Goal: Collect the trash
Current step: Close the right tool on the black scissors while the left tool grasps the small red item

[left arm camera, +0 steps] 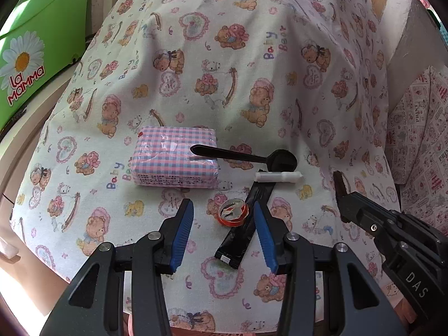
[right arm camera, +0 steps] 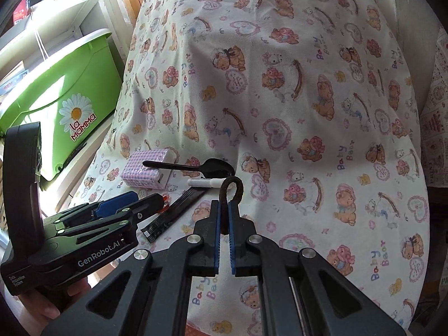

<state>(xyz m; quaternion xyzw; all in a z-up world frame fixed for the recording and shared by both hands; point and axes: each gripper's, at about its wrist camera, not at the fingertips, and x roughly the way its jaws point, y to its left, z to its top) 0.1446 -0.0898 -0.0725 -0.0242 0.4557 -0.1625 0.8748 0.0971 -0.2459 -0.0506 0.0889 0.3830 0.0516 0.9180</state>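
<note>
At the far left I see a green plastic tub [left arm camera: 42, 42] printed with a daisy and "La Mamma", standing beside the table. The surface is covered by a cream teddy-bear cloth [left arm camera: 252, 70]. On it lies a pink gingham tissue pack [left arm camera: 173, 162], with a black plastic spoon [left arm camera: 246, 157] resting its handle on the pack. My left gripper [left arm camera: 224, 221] has its jaws partly apart around a red-rimmed foil lid [left arm camera: 232, 212] and a black sachet [left arm camera: 246, 224], pads not pressing. A white tube [left arm camera: 278, 177] lies just beyond. My right gripper [right arm camera: 224, 215] is clamped on a brown hair tie [right arm camera: 231, 190].
</note>
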